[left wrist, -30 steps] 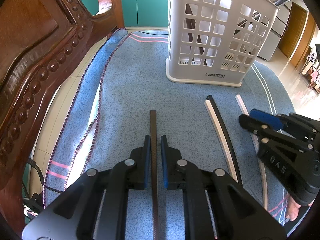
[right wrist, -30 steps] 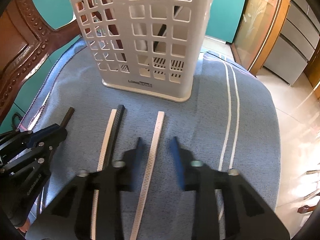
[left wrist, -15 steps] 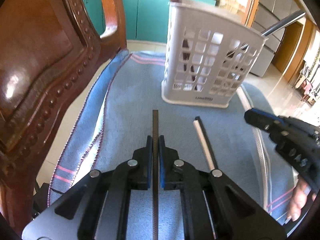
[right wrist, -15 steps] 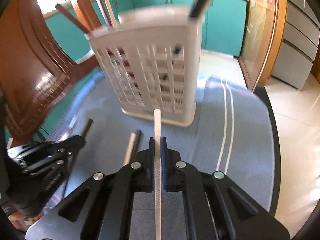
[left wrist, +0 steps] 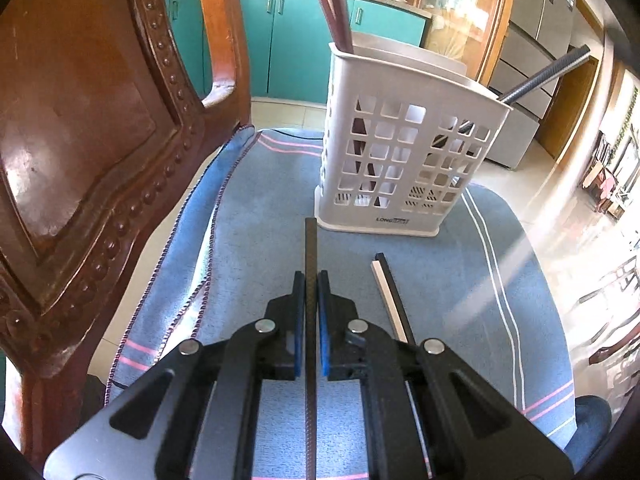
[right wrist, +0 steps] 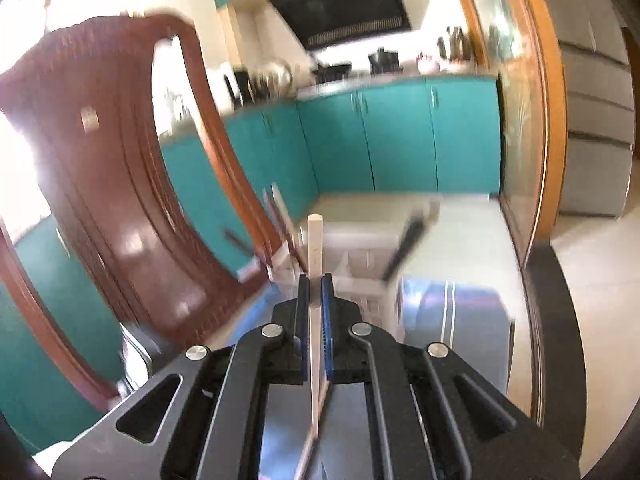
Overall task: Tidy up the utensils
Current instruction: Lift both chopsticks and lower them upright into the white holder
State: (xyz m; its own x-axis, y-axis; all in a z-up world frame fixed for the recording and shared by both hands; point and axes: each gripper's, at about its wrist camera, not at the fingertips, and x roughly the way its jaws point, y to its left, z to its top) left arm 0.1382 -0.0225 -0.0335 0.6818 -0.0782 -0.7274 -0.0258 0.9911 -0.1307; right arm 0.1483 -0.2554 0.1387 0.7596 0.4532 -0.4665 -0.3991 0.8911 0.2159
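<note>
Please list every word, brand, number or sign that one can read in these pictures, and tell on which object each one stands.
"LONG": on the front base of the white utensil basket, left wrist view. A small dark patch follows it, too small to read.
Right wrist view: blurred by motion, so nothing is readable there.
No text shows on the left gripper or the right gripper.

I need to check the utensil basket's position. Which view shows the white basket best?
The left wrist view: the white basket stands sharp and whole on the blue cloth. In the right wrist view, the basket is motion-blurred and partly hidden behind the right gripper.
</note>
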